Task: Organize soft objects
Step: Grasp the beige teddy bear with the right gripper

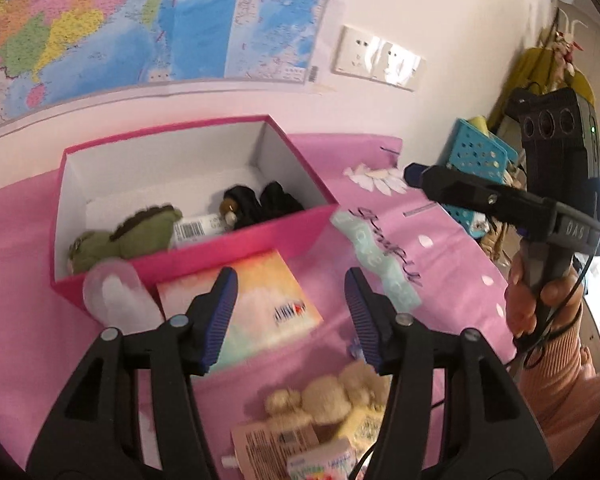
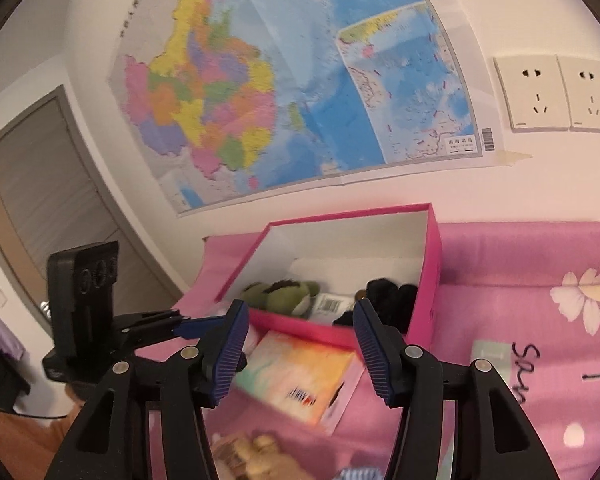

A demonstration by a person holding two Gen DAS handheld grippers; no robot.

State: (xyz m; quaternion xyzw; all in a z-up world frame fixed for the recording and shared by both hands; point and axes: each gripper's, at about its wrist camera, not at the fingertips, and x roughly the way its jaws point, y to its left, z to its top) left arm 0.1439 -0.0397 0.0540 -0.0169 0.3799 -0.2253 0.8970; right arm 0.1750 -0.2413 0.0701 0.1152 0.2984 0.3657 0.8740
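- Pink cardboard box (image 1: pixel 236 240) sits beyond both tongs, against the wall, its lid off; I take it as the place the soft things are being gathered.
- Inside it, ahead and to the left of the left tongs (image 1: pixel 290 316), a green plush toy (image 1: pixel 128 232) already lies; a white tag with a barcode (image 1: pixel 198 228) sits between it and a black plush toy (image 1: pixel 256 204) at the box's right end. The tag's print is too small to read.
- So two soft items look stowed, judging by how they lie.
- Left tongs are released, the jaws apart with nothing between them, hanging over a pastel booklet (image 1: pixel 256 304) that lies just before the box; its small mark is blurred.
- Below those jaws, on the near side, a beige plush toy (image 1: pixel 328 396) waits on the pink cloth (image 1: pixel 440 280) among a few packets whose print I cannot make out. That one looks left to do.
- Just right of the left tongs, dark handwriting on the cloth starts "S" but blurs after that.
- Right tongs (image 2: pixel 300 344) are released too and empty, pointing at the box from the other hand.
- Above the box hangs a wall map (image 2: pixel 300 80); its lettering is not legible.
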